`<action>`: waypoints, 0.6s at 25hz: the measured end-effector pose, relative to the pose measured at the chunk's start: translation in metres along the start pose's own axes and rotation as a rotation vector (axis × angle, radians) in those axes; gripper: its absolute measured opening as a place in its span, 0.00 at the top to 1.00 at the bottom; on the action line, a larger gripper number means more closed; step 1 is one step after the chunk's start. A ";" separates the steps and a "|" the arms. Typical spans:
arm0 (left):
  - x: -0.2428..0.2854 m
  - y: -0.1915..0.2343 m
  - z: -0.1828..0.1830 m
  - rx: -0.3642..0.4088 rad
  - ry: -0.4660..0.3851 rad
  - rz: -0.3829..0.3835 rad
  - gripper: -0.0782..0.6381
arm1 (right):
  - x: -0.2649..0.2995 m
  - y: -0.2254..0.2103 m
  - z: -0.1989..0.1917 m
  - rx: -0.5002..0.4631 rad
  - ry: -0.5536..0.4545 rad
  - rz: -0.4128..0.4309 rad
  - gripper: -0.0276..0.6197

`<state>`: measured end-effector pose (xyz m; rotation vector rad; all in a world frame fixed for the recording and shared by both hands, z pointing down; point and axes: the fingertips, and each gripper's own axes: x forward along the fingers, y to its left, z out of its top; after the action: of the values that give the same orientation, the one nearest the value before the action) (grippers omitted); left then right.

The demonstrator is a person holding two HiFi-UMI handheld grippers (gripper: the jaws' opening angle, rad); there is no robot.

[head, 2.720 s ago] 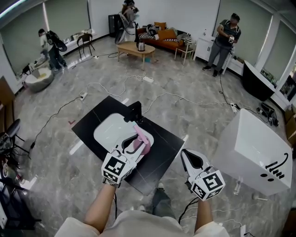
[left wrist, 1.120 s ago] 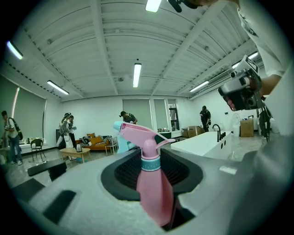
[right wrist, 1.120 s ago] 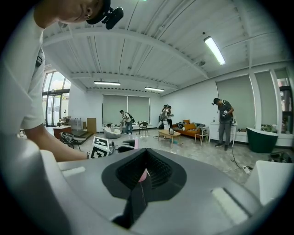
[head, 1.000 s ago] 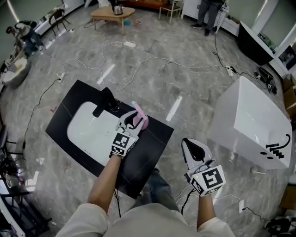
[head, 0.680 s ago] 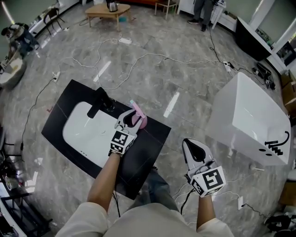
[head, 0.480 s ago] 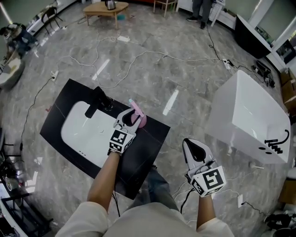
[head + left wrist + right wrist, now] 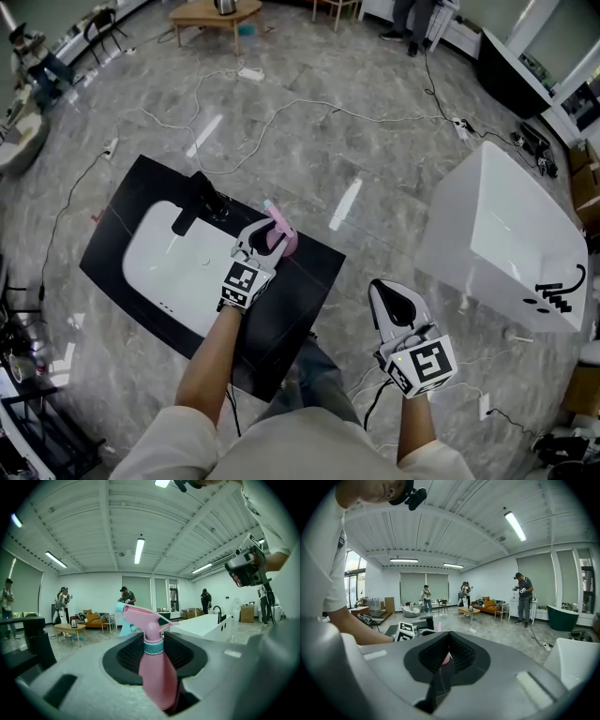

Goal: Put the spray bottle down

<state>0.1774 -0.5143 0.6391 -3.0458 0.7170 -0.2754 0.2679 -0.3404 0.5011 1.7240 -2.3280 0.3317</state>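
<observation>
A pink spray bottle with a pale blue nozzle stands upright between the jaws of my left gripper, which is shut on its body. It sits low over the right end of the black counter, just right of the white basin. Whether its base touches the counter I cannot tell. In the left gripper view the bottle fills the gap of the left gripper. My right gripper hangs off the counter to the right, shut and empty; its view looks toward the bottle.
A black faucet stands at the basin's far edge. A white bathtub is on the right. Cables trail over the grey floor. A wooden table and several people are further back.
The left gripper has carried the bottle away from me, from over the basin's near side to the counter's right end, and lowered it slightly. The right gripper has stayed put.
</observation>
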 end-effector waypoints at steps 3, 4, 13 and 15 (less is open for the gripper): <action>0.000 0.000 -0.004 -0.004 0.018 0.004 0.69 | 0.002 0.004 0.001 -0.006 -0.004 0.007 0.95; 0.000 0.001 -0.005 -0.004 0.026 0.005 0.68 | 0.002 0.006 0.002 -0.008 -0.005 0.010 0.95; -0.009 0.003 -0.003 0.024 0.051 0.035 0.64 | -0.005 0.009 0.008 -0.015 -0.014 0.010 0.95; -0.013 0.004 -0.004 0.032 0.062 0.037 0.64 | -0.005 0.009 0.011 -0.019 -0.020 0.010 0.95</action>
<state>0.1638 -0.5123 0.6409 -3.0021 0.7634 -0.3784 0.2600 -0.3369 0.4892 1.7150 -2.3466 0.2946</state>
